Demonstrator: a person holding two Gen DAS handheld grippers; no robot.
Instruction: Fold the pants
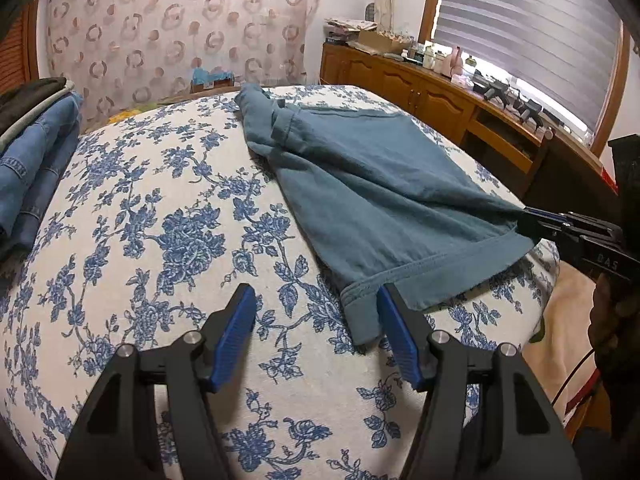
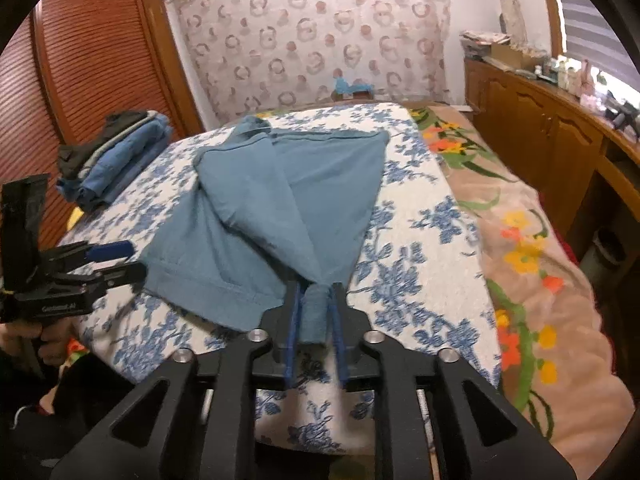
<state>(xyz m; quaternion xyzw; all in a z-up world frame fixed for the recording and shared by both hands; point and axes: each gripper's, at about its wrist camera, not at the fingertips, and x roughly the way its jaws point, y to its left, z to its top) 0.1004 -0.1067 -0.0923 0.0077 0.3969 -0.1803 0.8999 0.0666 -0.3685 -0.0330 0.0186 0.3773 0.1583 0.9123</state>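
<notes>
Teal pants (image 1: 360,184) lie spread on a blue-flowered white sheet (image 1: 180,240), waist end far, leg hems near. My left gripper (image 1: 316,300) is open; its right finger touches the near hem corner (image 1: 360,312), nothing between the pads. It also shows in the right wrist view (image 2: 120,258), open beside the left hem. My right gripper (image 2: 316,304) is shut on a bunched hem of the pants (image 2: 280,200), pulling the cloth taut. In the left wrist view it (image 1: 528,220) clamps the right hem corner.
A stack of folded jeans and dark clothes (image 1: 36,152) sits at the bed's far left (image 2: 112,160). A wooden cabinet (image 1: 440,96) with clutter runs along the right under a window. A flowered blanket (image 2: 540,280) covers the bed's right side.
</notes>
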